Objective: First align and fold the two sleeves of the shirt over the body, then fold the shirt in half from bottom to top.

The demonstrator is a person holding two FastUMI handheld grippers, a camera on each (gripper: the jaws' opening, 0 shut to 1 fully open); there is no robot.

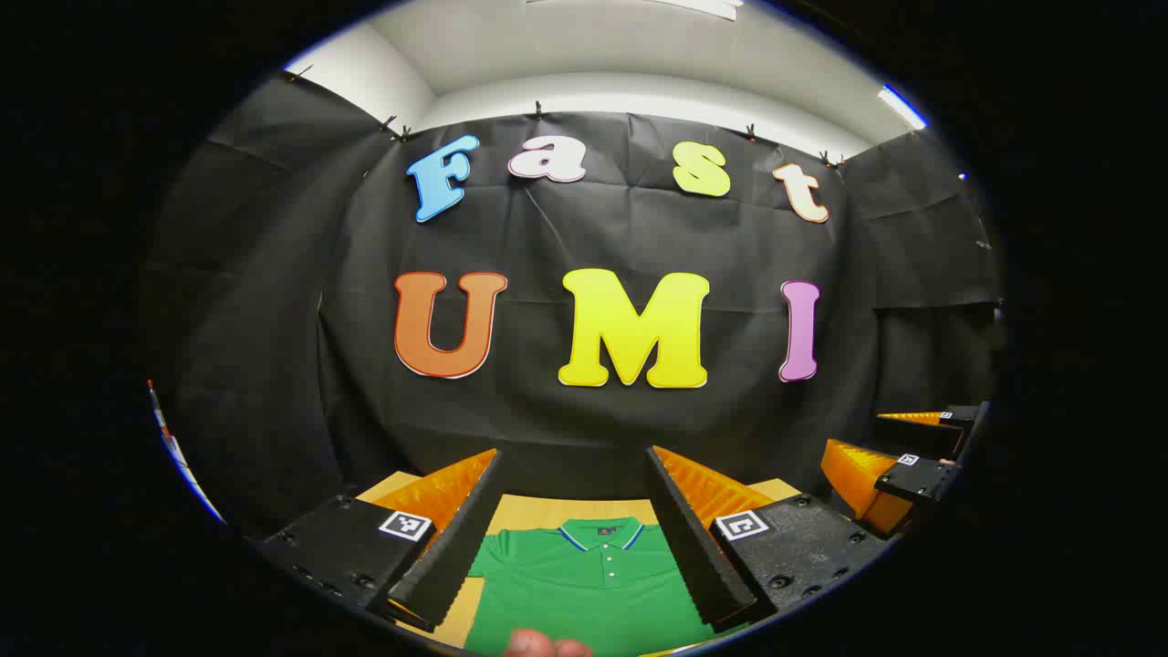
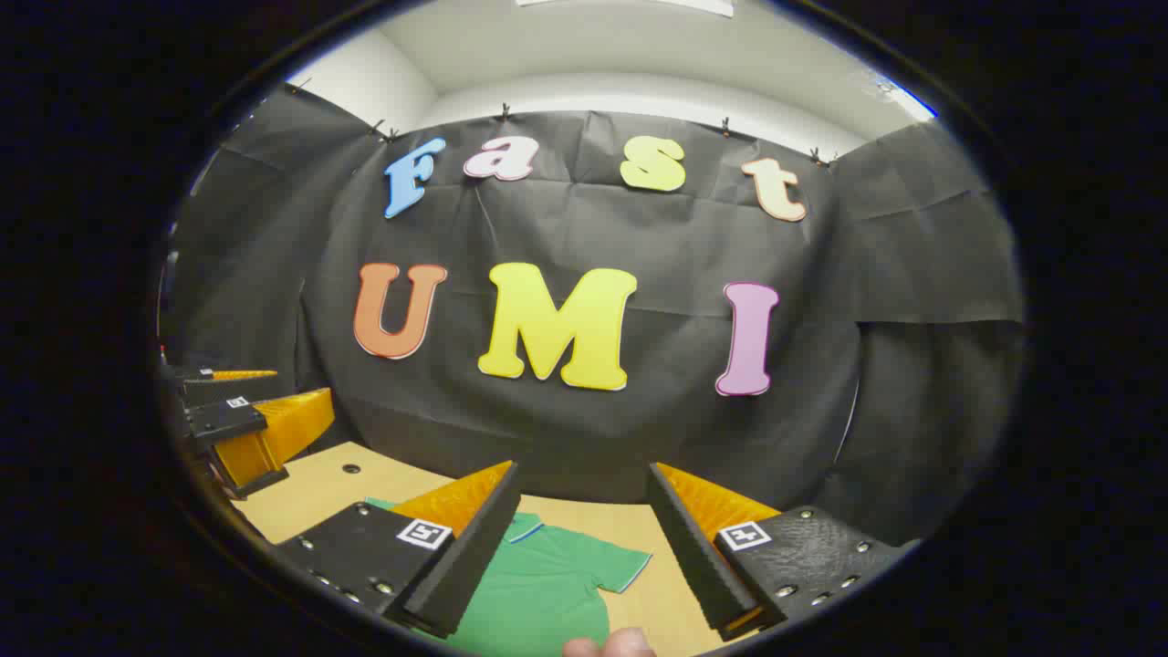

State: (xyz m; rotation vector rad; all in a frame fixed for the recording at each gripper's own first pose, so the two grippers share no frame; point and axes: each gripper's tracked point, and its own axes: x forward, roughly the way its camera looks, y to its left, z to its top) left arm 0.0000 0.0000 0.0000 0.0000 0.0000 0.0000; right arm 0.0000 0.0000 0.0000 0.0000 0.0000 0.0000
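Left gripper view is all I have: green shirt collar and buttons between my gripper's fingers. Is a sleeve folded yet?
Observer: Not on the right gripper's side. The right gripper view shows that sleeve spread flat on the table, not over the body.
Operator: Is the right gripper holding it?
Observer: No. The right gripper is open, with nothing pinched between its fingers.
Operator: Anything else on the table?
Observer: A small dark hole in the tabletop, left of the shirt in that view.
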